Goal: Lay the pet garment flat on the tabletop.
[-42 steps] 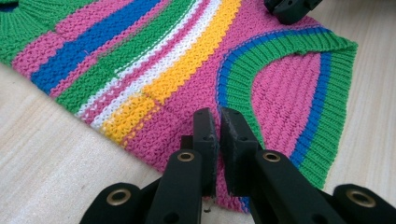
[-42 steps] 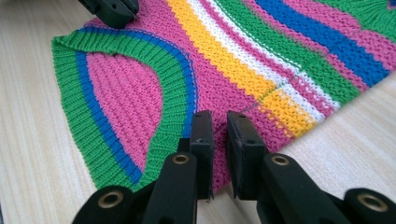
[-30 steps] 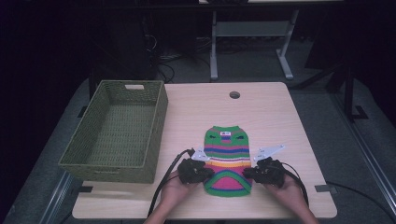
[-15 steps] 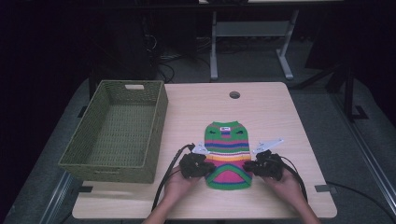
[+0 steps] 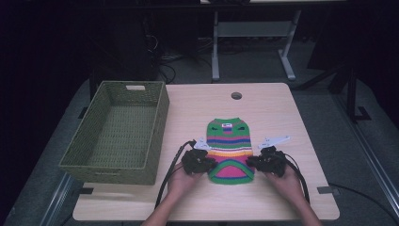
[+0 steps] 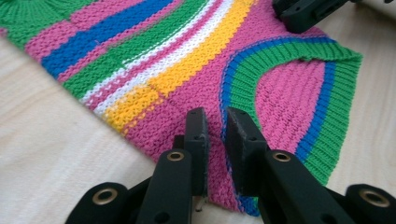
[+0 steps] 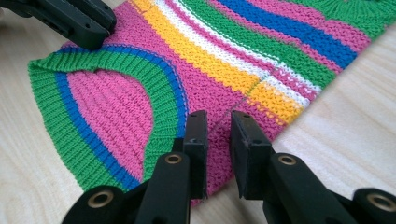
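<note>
A: The striped knit sweater [image 5: 230,149] lies flat on the table [image 5: 282,113], near the front edge, a little right of the middle. How will it handle, you think?

B: Soft and light, I judge — a limp knit with no stiffness, so it will sag and fold wherever it is not supported. Not fragile, not slippery (the ribbed weave gives the pads good grip).

A: And the grippers?

B: The left gripper [image 6: 217,128] stands at the sweater's left lower side, and the right gripper [image 7: 218,128] at the right lower side. Both have the jaws narrow, with a small gap; they have just been opening a little. The fabric lies under and between the jaws, but the pads do not seem to press it.

A: Where to take hold?

B: At the side seams beside the green ribbed hem [image 6: 289,84] — two layers there, thicker, easier to pinch.

A: Room for moving?

B: The green woven basket [image 5: 115,134] stands at the left, well apart from the sweater, with high walls. Behind the sweater the tabletop is open up to the round cable hole [image 5: 236,95]. The front edge is near the hands.
</note>
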Tool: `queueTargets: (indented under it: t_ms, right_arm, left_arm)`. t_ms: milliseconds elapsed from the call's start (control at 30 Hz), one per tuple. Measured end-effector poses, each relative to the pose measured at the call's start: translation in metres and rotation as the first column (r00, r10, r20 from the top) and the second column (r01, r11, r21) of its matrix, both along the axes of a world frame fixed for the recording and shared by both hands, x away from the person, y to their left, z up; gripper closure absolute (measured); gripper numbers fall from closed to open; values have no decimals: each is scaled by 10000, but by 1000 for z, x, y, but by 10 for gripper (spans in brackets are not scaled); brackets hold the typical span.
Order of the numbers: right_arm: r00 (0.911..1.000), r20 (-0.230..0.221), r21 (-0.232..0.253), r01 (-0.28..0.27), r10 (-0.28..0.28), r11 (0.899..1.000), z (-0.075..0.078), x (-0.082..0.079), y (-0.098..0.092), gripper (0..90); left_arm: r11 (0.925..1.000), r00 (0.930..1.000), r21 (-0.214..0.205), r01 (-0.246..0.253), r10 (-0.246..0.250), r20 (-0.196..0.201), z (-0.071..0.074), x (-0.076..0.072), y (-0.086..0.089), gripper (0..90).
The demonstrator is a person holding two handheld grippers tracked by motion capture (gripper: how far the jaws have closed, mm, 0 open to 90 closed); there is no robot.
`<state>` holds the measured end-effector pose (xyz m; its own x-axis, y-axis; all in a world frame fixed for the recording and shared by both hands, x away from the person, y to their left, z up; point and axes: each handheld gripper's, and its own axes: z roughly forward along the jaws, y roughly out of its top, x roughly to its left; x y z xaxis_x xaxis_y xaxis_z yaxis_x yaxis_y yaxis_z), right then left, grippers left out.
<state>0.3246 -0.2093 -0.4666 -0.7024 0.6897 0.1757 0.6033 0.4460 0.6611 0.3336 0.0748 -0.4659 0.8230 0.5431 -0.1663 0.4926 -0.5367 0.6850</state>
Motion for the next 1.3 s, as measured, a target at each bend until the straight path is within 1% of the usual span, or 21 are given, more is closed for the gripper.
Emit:
queueTargets:
  t_ms: [100, 200, 300, 400, 500, 567, 600, 800, 867, 933, 1000, 1033, 1067, 1200, 1233, 1300]
  right_arm:
    - [9998, 39, 94, 181, -182, 9998, -1, 1, -1, 760]
    - [9998, 95, 97, 172, -173, 9998, -1, 2, -2, 759]
    - [9997, 88, 120, 214, -215, 9997, -1, 2, -2, 757]
    - [9996, 182, 134, 204, -207, 9997, -2, 1, -1, 755]
    - [9996, 209, 153, 200, -203, 9997, -2, 1, -1, 747]
    - [9996, 221, 183, 184, -188, 9997, -2, 1, -2, 742]
    - [9997, 195, 205, 169, -173, 9996, -2, 1, -2, 736]
    - [9999, 53, 334, 140, -142, 9993, -1, 0, -2, 618]
    - [9995, 273, 299, 146, -154, 9994, 1, -1, -1, 574]
    - [9986, 508, 398, 98, -118, 9992, 4, -3, -1, 568]
    - [9982, 596, 479, 86, -115, 9988, 5, -4, -3, 552]
    - [9989, 456, 552, 89, -114, 9984, 5, -4, -3, 541]
    - [9993, 360, 587, 100, -121, 9982, 5, -4, -4, 530]
    - [9994, 334, 607, 91, -111, 9981, 6, -5, -7, 498]
    - [9995, 289, 660, 120, -139, 9977, 7, -5, -8, 489]
    - [9997, 144, 661, 166, -176, 9977, 7, -5, -9, 464]
  left_arm:
    - [10000, 10000, -77, -33, 33, -29, -1, 2, 1, 773]
    - [9999, 10000, -137, 5, -5, -28, -1, 2, 2, 760]
    - [9999, 10000, -156, 62, -62, 7, -1, 1, 1, 695]
    - [9999, 9999, -103, 88, -87, 81, -1, 0, 0, 682]
    - [9999, 10000, -163, 39, -38, 36, -1, 0, 0, 675]
    - [9996, 9999, -291, -48, 44, -120, -1, -1, 0, 648]
    - [9995, 9999, -297, -58, 54, -134, -1, -1, 0, 636]
    - [9990, 9999, -414, -137, 136, -33, 2, -2, 1, 598]
    - [9988, 9999, -450, -168, 167, -21, 3, -3, 2, 588]
    - [9987, 9999, -486, -159, 157, -49, 3, -3, 2, 577]
    - [9986, 9999, -498, -155, 152, -65, 3, -3, 2, 572]
    - [9989, 9999, -450, -115, 113, -47, 2, -4, 3, 568]
    - [9984, 9998, -537, -164, 160, -72, 2, -5, 3, 562]
    - [9982, 9998, -575, -187, 185, -38, 3, -7, 7, 540]
    - [9979, 9998, -618, -215, 213, -39, 4, -7, 8, 534]
    - [9982, 9997, -549, -237, 237, -12, 5, -7, 11, 511]
